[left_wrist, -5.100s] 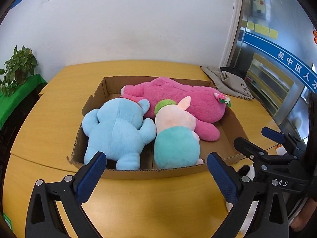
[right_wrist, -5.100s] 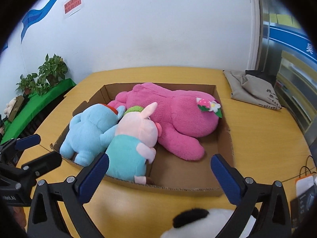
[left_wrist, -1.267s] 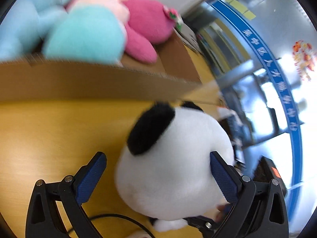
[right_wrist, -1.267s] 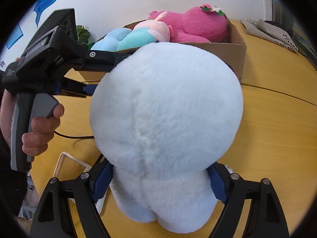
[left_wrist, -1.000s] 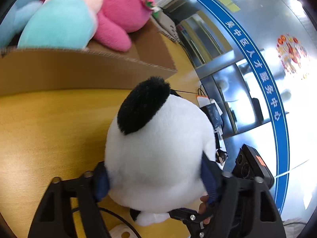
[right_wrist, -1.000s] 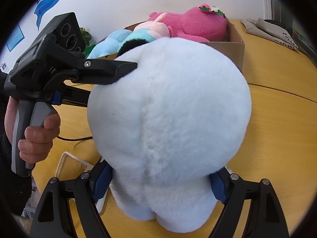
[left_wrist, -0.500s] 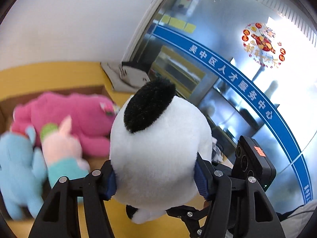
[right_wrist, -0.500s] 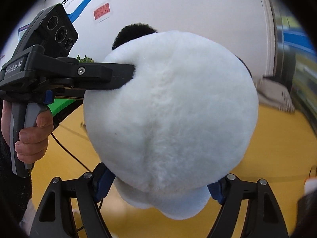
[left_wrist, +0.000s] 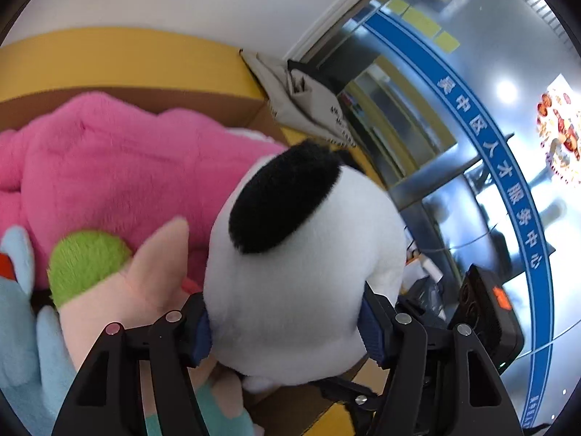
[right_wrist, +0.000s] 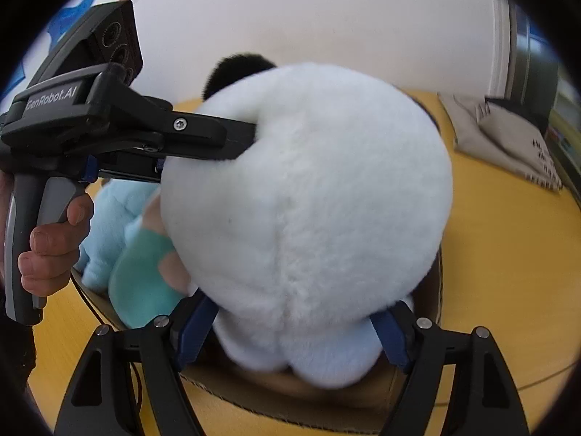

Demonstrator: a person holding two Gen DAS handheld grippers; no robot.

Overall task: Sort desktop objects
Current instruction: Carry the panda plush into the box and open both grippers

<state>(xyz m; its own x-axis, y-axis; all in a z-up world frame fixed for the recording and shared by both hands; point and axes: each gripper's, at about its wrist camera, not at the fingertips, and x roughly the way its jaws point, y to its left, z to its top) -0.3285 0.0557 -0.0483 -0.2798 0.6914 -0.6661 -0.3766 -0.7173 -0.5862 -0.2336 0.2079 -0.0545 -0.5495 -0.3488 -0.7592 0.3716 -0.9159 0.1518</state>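
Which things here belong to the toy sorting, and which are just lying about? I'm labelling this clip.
Part of the job:
panda plush, clamped by both the left gripper and the right gripper
cardboard box
pink plush
blue plush
pig plush

Lying about:
grey cloth bag

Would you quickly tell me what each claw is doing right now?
Left claw: shut on the panda plush, squeezing its head from both sides.
Right claw: shut on the panda plush too, gripping its lower body.
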